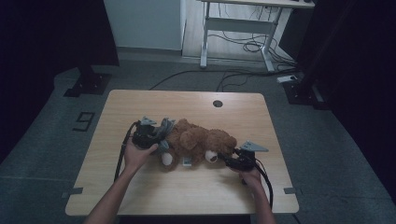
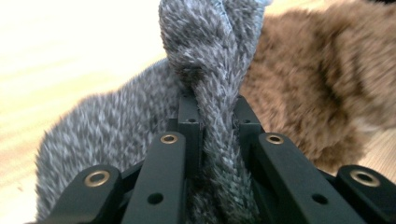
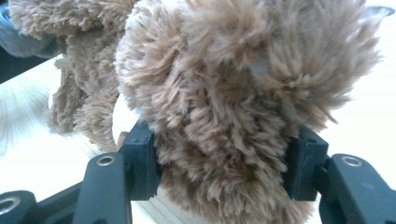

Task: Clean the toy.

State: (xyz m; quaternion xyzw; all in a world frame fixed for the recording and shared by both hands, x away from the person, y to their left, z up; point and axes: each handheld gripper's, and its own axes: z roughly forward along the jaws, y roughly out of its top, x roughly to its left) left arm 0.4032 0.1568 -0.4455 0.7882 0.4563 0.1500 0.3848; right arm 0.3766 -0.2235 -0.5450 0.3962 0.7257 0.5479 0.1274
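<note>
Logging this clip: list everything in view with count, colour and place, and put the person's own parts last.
teddy bear: one, brown, lying on its side mid-table
knitted garment: one, grey, at the bear's left end, partly bunched
table: one, light wood, with a round hole near the far edge
desk frame: one, white, on the floor beyond the table, with black cables under it
left gripper: one, black, jaws shut on the knitted garment
right gripper: one, black, jaws clamped on the teddy bear's head
forearms: two, bare, coming in from the near edge, one hand on each gripper
</note>
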